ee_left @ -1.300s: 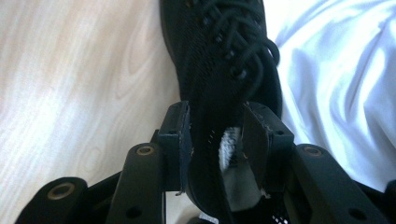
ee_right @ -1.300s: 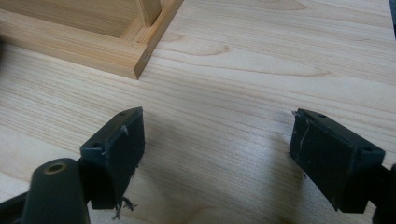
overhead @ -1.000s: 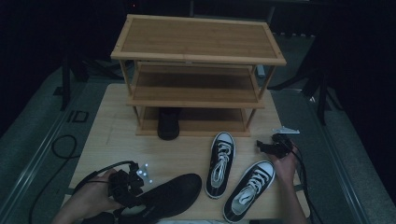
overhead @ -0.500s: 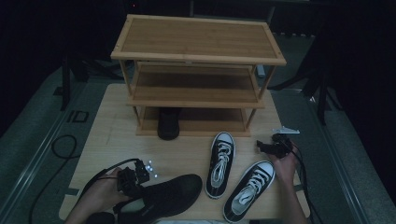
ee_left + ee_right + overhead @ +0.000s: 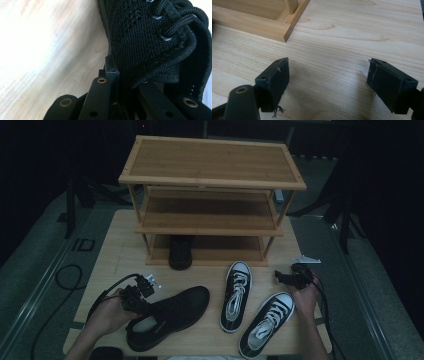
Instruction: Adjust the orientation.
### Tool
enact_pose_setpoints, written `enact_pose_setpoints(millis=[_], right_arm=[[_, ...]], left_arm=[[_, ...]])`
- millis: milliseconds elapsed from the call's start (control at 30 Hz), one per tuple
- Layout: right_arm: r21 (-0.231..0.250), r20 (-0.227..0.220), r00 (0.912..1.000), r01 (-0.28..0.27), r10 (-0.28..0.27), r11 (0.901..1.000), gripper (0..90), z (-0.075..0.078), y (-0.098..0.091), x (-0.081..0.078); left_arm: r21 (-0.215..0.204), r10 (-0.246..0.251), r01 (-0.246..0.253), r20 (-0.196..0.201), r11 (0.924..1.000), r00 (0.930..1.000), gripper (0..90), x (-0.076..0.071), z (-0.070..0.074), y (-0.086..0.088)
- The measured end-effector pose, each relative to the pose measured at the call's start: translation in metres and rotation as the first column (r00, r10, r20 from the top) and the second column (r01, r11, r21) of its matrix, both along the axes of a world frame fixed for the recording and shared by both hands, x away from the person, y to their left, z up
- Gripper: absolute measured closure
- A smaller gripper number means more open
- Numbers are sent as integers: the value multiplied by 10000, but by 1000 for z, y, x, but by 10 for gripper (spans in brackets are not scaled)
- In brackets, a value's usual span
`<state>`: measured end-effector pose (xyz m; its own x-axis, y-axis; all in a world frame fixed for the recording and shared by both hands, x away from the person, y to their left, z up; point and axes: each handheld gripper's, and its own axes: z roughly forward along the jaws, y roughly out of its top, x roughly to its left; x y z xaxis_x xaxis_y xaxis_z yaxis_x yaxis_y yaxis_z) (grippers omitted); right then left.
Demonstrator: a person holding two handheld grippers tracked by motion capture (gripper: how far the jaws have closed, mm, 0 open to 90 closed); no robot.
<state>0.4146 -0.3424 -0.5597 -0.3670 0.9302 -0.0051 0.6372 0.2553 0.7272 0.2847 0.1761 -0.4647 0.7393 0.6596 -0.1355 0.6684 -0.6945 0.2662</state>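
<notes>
We are gripping the black knit shoe (image 5: 167,315) near the front left of the desk (image 5: 115,245) with our left tongs (image 5: 136,297), whose jaws have just been closing and are now pinching the shoe's collar wall beside the laces, as the left gripper view shows. Our right tongs (image 5: 292,276) are hovering wide apart with nothing between them, over bare wood just right of the two black-and-white sneakers (image 5: 250,307), near the foot of the wooden shoe rack (image 5: 210,170).
</notes>
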Motion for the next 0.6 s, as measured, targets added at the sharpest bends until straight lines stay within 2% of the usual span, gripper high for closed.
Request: enact_pose_setpoints(millis=[400,600], right_arm=[[3,2,10000,-1,1,10000,178,0,0,0],[7,1,10000,-4,4,10000,178,0,0,0]], left_arm=[[-326,636,-630,150,9975,9979,882,41,1,-26],[-795,1183,-1164,202,9900,9928,882,56,-5,-37]])
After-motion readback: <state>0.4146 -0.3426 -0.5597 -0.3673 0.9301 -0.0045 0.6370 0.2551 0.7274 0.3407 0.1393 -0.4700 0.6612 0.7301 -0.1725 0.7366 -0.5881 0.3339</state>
